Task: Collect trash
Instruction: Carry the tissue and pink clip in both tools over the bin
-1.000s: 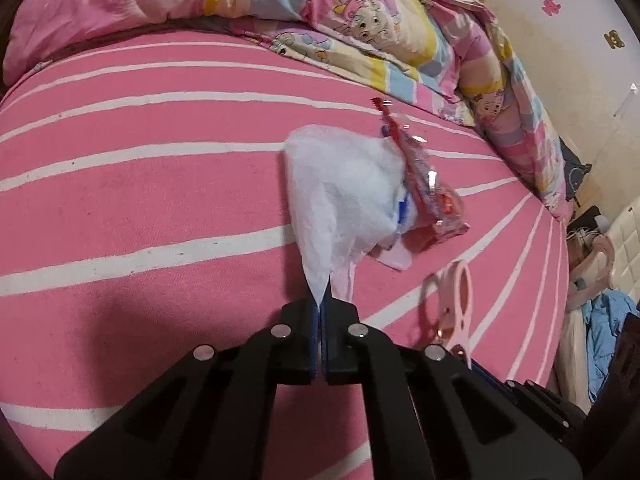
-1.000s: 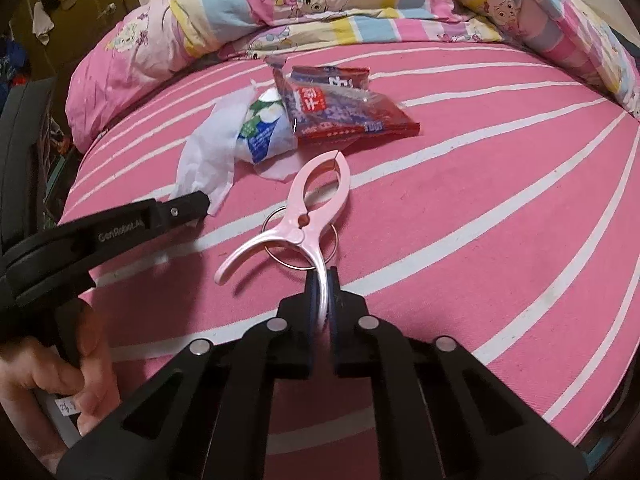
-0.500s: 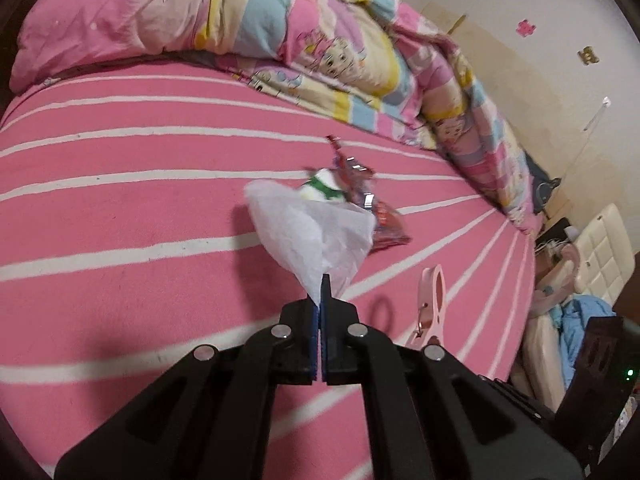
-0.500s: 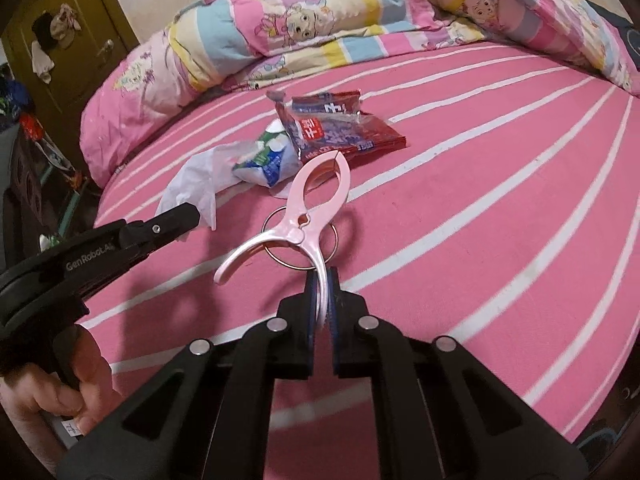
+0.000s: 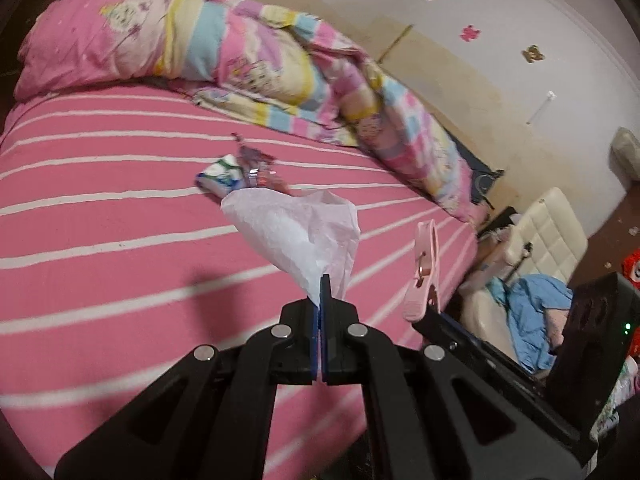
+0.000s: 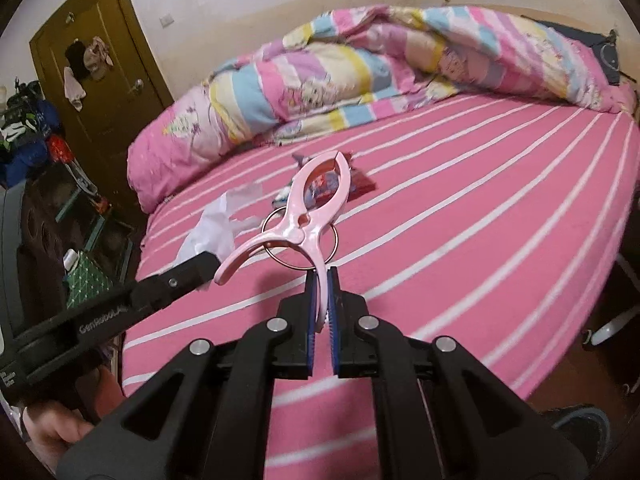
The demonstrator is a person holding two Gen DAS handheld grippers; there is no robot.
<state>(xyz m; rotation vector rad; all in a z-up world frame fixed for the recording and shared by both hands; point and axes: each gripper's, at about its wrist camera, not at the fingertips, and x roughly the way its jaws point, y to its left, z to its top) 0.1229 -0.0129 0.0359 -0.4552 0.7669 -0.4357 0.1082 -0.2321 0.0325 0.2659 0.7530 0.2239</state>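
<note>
My left gripper [image 5: 322,298] is shut on a corner of a crumpled white tissue [image 5: 296,232] and holds it above the pink striped bed [image 5: 100,240]. My right gripper [image 6: 321,292] is shut on one handle of a large pink plastic clip [image 6: 316,204] with a metal ring, lifted off the bed. The clip also shows in the left wrist view [image 5: 424,272]. A red snack wrapper [image 5: 260,172] and a white and green packet [image 5: 222,174] lie on the bed beyond the tissue. The left gripper [image 6: 208,264] with its tissue [image 6: 216,228] shows in the right wrist view.
A rumpled pastel quilt [image 6: 360,76] is piled along the bed's far side. A brown door [image 6: 100,80] and cluttered shelves [image 6: 48,168] stand left of the bed. A cream chair [image 5: 544,236] with blue clothes [image 5: 536,308] stands by the bed's right edge.
Both grippers have risen and pulled back from the bed. The tissue has come up off the sheet, uncovering the packet. The clip has been lifted clear of the bed.
</note>
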